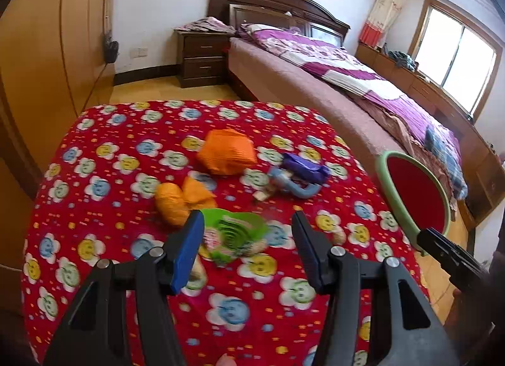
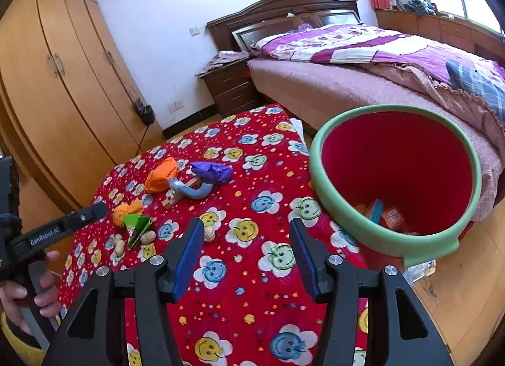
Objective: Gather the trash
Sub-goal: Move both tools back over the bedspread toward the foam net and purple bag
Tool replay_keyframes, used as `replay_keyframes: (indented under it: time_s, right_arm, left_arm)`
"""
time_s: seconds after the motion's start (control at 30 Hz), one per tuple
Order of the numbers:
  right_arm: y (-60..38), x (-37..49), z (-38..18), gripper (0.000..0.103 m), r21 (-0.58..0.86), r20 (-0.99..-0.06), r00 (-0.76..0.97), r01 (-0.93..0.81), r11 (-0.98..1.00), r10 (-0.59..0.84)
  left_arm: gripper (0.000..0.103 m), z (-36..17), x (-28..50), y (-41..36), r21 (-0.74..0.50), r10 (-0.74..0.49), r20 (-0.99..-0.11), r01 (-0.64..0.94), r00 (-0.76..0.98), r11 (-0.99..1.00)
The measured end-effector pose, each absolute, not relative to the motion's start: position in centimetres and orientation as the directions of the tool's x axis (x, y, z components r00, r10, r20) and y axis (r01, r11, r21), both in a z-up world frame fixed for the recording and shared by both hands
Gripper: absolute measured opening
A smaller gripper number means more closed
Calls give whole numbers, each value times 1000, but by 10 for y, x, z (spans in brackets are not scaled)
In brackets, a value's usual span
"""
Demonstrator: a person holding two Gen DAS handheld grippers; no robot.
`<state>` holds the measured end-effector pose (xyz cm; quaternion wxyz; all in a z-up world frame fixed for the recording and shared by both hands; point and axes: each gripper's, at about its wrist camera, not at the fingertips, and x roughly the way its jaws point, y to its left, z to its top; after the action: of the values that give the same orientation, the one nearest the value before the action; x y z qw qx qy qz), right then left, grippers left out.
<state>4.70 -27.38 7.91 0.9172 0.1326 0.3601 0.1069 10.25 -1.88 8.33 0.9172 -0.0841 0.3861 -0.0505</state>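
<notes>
On the red flower-print tablecloth (image 1: 104, 271) lie a big orange paper wad (image 1: 225, 151), a smaller orange wad (image 1: 175, 205), a purple wrapper (image 1: 304, 167), a blue-grey hook-shaped piece (image 1: 296, 187) and a green wrapper (image 1: 233, 233). My left gripper (image 1: 247, 213) hovers open just above the green wrapper, its pads not touching it. My right gripper (image 2: 246, 220) stands open over bare cloth with nothing between its fingers, just left of the red bin with a green rim (image 2: 315, 170). The bin holds some orange and blue scraps (image 2: 382, 214). Peanuts (image 2: 148, 236) lie beside the green wrapper (image 2: 139, 227).
A bed (image 1: 315, 81) with a purple quilt runs along the right, behind the bin (image 1: 391, 195). A dark nightstand (image 1: 202, 56) and a wooden wardrobe (image 2: 47, 81) stand at the back and left. A hand (image 2: 31, 290) holds the left gripper (image 2: 98, 209).
</notes>
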Motion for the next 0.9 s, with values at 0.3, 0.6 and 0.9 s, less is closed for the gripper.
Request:
replay_keyframes:
  time_s: [0.3,0.6,0.9]
  right_arm:
    - [-261,55,76,58,316,-655,704,-78,945,277]
    - [-250,62,70,60,305,-676,693,-47,951,251]
    - [-225,79,68,65,260,-688,691,-49,964,221]
  left_arm:
    - [58,80,121,25,-164,-95,-704,-30,704,986]
    - [58,49,152,44,-152,-81,-740,-49,667,987]
    - [58,16,170,39,-162,-105,-768,-32,632,986]
